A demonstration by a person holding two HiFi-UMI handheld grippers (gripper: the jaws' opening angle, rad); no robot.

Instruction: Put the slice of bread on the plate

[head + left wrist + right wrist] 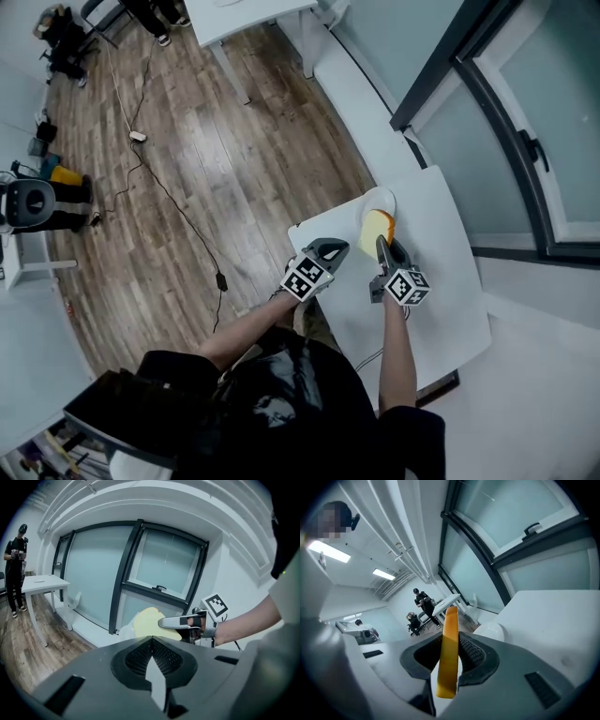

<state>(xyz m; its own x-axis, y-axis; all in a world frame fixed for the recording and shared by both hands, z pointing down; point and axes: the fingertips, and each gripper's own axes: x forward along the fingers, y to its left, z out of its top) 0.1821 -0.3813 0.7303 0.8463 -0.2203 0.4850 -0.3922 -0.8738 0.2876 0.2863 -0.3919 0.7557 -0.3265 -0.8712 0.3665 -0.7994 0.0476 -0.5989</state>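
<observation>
Upright bread slice (376, 231) near white plate (382, 198)

A white table (452, 292) stands on a wood-plank floor (234, 159) beside frosted windows (553, 103) in dark frames.

One bread slice (377, 229), one plate (382, 197)

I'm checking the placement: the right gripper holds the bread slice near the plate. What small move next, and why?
Probably ease the right gripper forward and down until the bread slice is over the plate. Its jaws clamp the slice on edge, and the right gripper view shows the plate just ahead, slightly right.
</observation>
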